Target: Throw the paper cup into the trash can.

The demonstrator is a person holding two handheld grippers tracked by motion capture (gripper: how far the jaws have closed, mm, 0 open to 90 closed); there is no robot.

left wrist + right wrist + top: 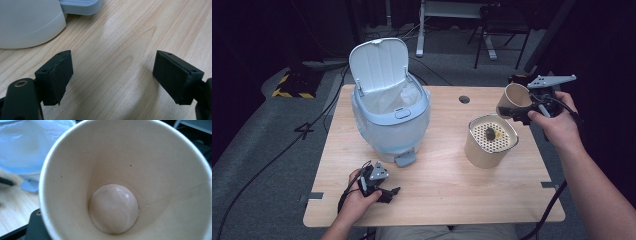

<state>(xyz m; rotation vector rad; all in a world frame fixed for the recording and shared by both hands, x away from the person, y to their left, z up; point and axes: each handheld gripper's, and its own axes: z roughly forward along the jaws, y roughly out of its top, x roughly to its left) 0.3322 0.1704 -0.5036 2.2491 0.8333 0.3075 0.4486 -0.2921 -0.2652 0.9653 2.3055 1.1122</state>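
**A pale wooden table and what sits on it**

The table (437,185) has a light wood-grain top with a small round hole (464,99) near its far edge. On its left half stands a pale blue pedal bin (389,117), lid tipped up, a white liner inside, its foot pedal (406,159) facing the near side. Well apart on the right stands a tan round container (490,142) topped by a perforated insert, with dark and yellowish bits lying on it. The left gripper (384,192) rests on the near left part of the tabletop.
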